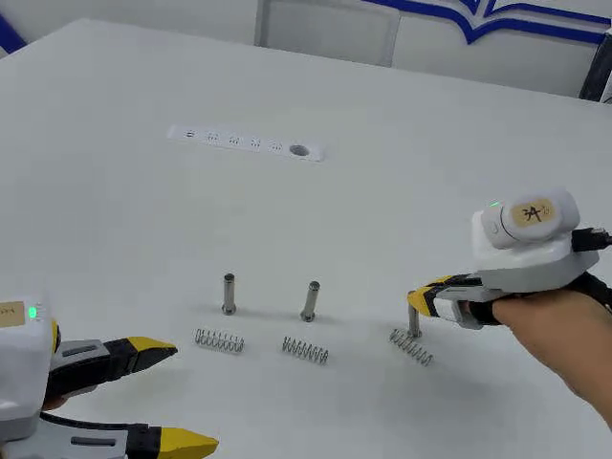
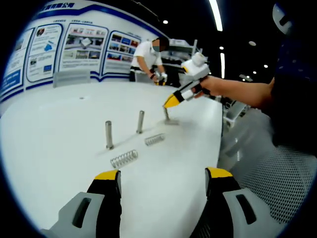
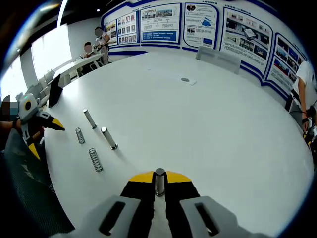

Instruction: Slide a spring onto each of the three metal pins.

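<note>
Three short metal pins stand upright in a row on the white table: left pin (image 1: 229,294), middle pin (image 1: 311,301), right pin (image 1: 414,321). A spring lies flat in front of each: left spring (image 1: 219,340), middle spring (image 1: 305,350), right spring (image 1: 411,347). My right gripper (image 1: 421,299) is shut on the right pin (image 3: 159,182), whose top shows between the yellow jaws. My left gripper (image 1: 182,397) hovers open near the table's front left, short of the left spring (image 2: 124,158), with nothing between its jaws (image 2: 163,178).
A white socket strip (image 1: 247,142) is set into the table farther back. A chair back (image 1: 330,29) stands at the far edge. People stand at another bench (image 2: 148,59) in the background. The table's near edge drops off beside my left gripper.
</note>
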### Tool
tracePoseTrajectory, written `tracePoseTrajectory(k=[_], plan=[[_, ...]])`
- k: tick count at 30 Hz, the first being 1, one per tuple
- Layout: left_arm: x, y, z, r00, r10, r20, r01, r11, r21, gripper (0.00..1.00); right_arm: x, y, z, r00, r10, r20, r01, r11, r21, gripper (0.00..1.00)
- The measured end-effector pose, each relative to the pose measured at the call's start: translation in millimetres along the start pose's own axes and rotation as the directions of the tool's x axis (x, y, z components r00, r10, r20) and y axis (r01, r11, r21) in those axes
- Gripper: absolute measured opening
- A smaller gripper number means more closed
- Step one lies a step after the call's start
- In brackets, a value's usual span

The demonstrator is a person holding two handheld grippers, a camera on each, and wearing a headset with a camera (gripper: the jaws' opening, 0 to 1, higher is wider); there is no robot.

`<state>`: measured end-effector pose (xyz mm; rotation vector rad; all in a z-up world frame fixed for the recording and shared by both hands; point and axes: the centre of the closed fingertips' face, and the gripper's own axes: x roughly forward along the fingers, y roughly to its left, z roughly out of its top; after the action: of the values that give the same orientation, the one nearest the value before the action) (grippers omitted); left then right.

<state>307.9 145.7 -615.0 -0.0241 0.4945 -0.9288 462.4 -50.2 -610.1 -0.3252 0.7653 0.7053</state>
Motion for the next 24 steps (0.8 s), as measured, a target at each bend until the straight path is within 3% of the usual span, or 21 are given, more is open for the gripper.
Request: tracePoseTrajectory(k=[15,24], plan=[[0.2,-1.3,-0.7,1.0,-0.005,-0.008,0.005,1.0,0.009,0.7,-14.4,1.7,-13.8,0.9997,-0.011,0.022,0.01,1.0,0.027,0.09],[0.0,-1.5,-1.7,0.9999,-0.005,-0.015,0.005,1.0,0.013,0.7,-10.9,5.1,-17.7,0.9999,0.002,0.016,-0.002,1.0,0.027,0.09]])
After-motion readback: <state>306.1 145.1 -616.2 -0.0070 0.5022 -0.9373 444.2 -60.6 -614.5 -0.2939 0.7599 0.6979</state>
